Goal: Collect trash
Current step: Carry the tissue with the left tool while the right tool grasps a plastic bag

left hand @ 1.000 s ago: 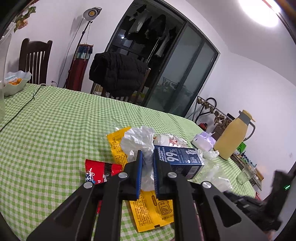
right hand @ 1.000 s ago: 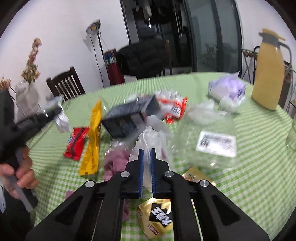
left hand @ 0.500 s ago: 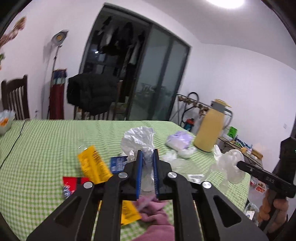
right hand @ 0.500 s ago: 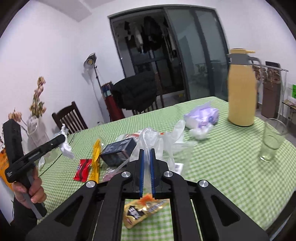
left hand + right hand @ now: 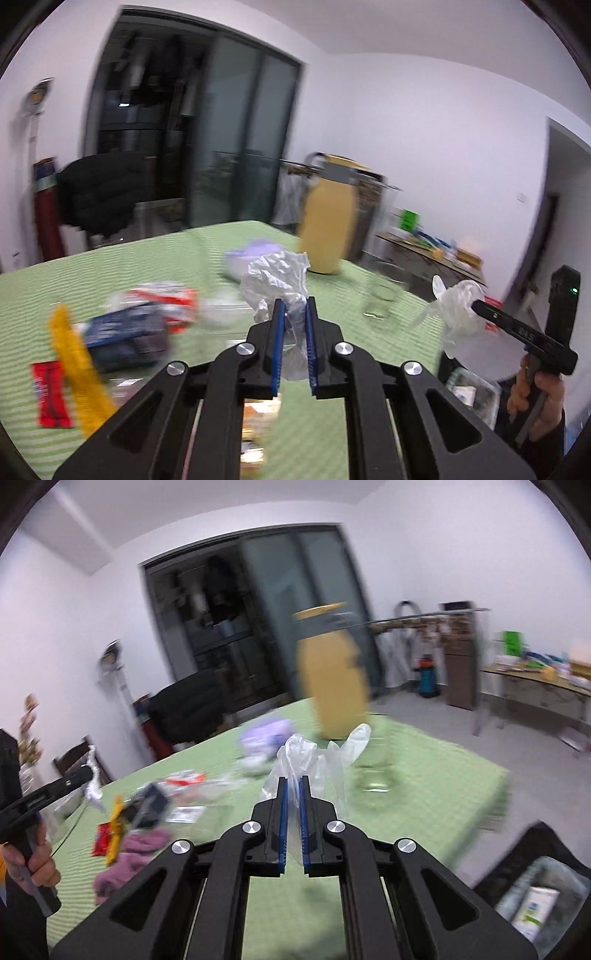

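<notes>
My left gripper (image 5: 293,306) is shut on a crumpled whitish plastic wrapper (image 5: 277,277) and holds it above the green checked table (image 5: 110,266). My right gripper (image 5: 293,781) is shut on a clear plastic glove-like bag (image 5: 306,755), also held in the air. In the left wrist view the right gripper (image 5: 476,304) and its bag (image 5: 458,306) hang off the table's right side. A black trash bin (image 5: 535,901) lined with a bag sits low at the right. A yellow wrapper (image 5: 74,365), a red wrapper (image 5: 50,395) and a dark blue carton (image 5: 122,332) lie blurred on the table.
A yellow thermos jug (image 5: 327,225) and a drinking glass (image 5: 380,299) stand near the table's right end, with a purple tissue pack (image 5: 251,251) beside them. A pink cloth (image 5: 125,860) lies near the front. A chair with a black jacket (image 5: 96,195) stands behind.
Both grippers have risen off the table and swung right, each keeping its plastic. The views swept from the trash pile toward the jug and the table's right edge; the bin came into sight.
</notes>
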